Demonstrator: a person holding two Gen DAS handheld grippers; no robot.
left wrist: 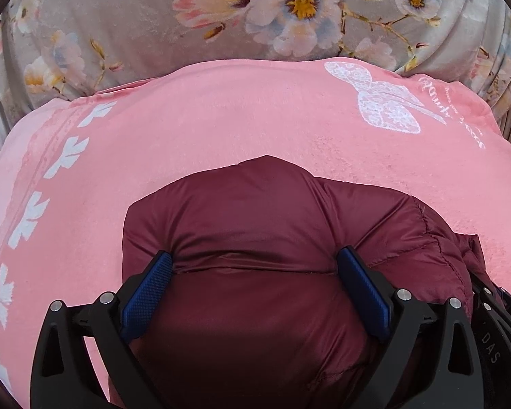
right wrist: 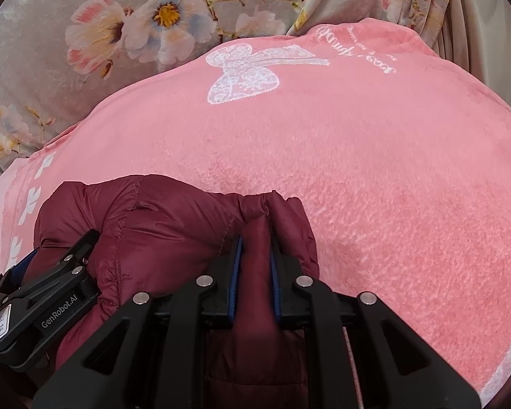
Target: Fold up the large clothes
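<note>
Left tongs (left wrist: pixel 253 262) spread wide astride puffy maroon jacket (left wrist: pixel 255 218), right tongs (right wrist: pixel 255 248) clamped on a jacket fold — bunched, quilted, on pink blanket (right wrist: pixel 374 156).

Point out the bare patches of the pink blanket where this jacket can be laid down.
Free: the pink blanket between the maroon jacket and the white bow print, and its right side. Crowded: near-left, where the left gripper and the right gripper hold the jacket.
</note>
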